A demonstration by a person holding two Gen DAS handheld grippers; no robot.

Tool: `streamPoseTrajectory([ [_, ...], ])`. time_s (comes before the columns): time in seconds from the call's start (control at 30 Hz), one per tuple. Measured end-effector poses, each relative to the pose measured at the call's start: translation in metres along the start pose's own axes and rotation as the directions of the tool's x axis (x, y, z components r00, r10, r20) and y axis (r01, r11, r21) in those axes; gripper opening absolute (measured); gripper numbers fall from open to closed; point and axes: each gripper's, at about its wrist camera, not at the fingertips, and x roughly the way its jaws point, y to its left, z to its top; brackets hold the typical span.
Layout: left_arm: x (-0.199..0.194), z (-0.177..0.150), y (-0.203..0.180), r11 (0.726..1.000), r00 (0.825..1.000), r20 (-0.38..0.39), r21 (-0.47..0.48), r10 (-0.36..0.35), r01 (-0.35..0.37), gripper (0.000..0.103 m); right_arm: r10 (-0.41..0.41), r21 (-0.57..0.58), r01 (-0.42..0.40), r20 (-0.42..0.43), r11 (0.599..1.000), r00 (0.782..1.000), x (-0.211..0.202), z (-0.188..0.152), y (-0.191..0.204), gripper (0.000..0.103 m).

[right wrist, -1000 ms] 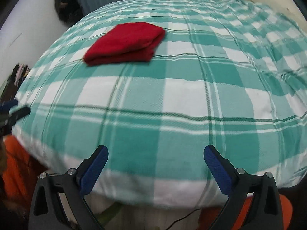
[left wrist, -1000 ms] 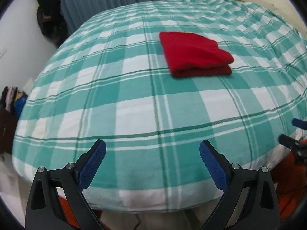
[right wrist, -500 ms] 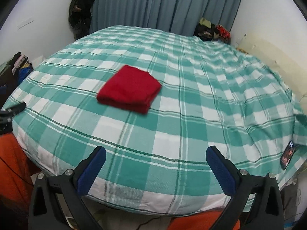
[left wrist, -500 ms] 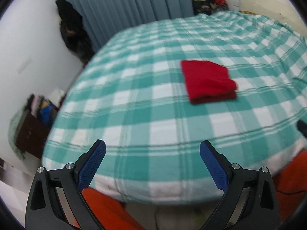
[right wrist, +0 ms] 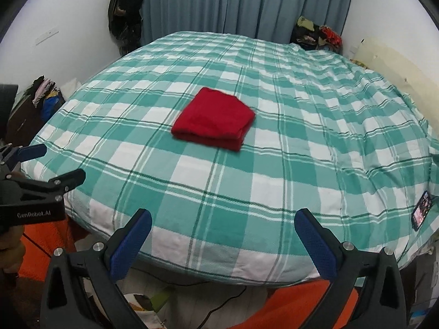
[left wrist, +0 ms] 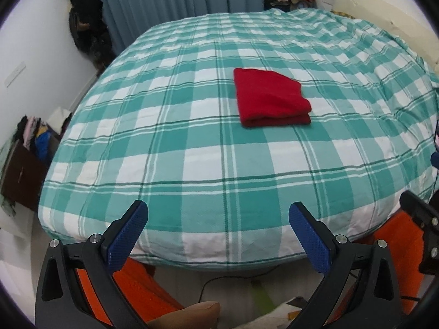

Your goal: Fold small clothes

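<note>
Folding looks finished: we are holding both the left gripper [left wrist: 218, 219] and right gripper [right wrist: 222, 226] released at the frame's bottom, red cloth [left wrist: 271, 98] lying folded mid-frame on the bed [left wrist: 192, 164] (next, probably another garment).

We see one red garment [left wrist: 271, 101] folded into a thick, neat rectangle, lying flat on the green-and-white checked bed [left wrist: 192, 164]. It sits around the bed's middle, well away from every edge, its doubled fold facing the near edge.
</note>
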Motion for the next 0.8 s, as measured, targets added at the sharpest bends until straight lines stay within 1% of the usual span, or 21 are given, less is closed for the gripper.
streamPoseTrajectory([
  [0.07,-0.001,-0.001,0.0,1.0,1.0,0.003,0.012,0.021,-0.021,0.103,0.002,-0.009,-0.002,-0.011,1.0,1.0,0.002,-0.002,0.004,0.103],
  [0.13,-0.002,-0.002,0.0,1.0,1.0,0.0,0.014,0.026,-0.026,0.103,0.009,-0.017,-0.009,-0.016,1.0,1.0,0.002,-0.002,0.007,0.103],
  [0.27,-0.002,-0.003,0.003,1.0,1.0,-0.009,0.004,0.017,-0.017,0.102,0.018,-0.028,-0.018,-0.011,0.999,1.0,-0.003,0.0,0.011,0.103],
  [0.4,-0.004,-0.003,0.002,0.999,1.0,0.002,0.017,0.03,-0.03,0.102,0.013,-0.034,-0.013,0.004,0.999,1.0,-0.01,0.003,0.012,0.103],
  [0.5,-0.005,-0.003,0.002,1.0,1.0,-0.004,0.014,0.018,-0.018,0.102,0.005,-0.034,-0.005,0.006,0.999,1.0,-0.013,0.005,0.012,0.103],
  [0.8,-0.006,-0.003,0.0,1.0,1.0,-0.006,0.011,0.016,-0.016,0.102,0.004,-0.036,-0.004,0.007,0.999,1.0,-0.015,0.006,0.012,0.103],
])
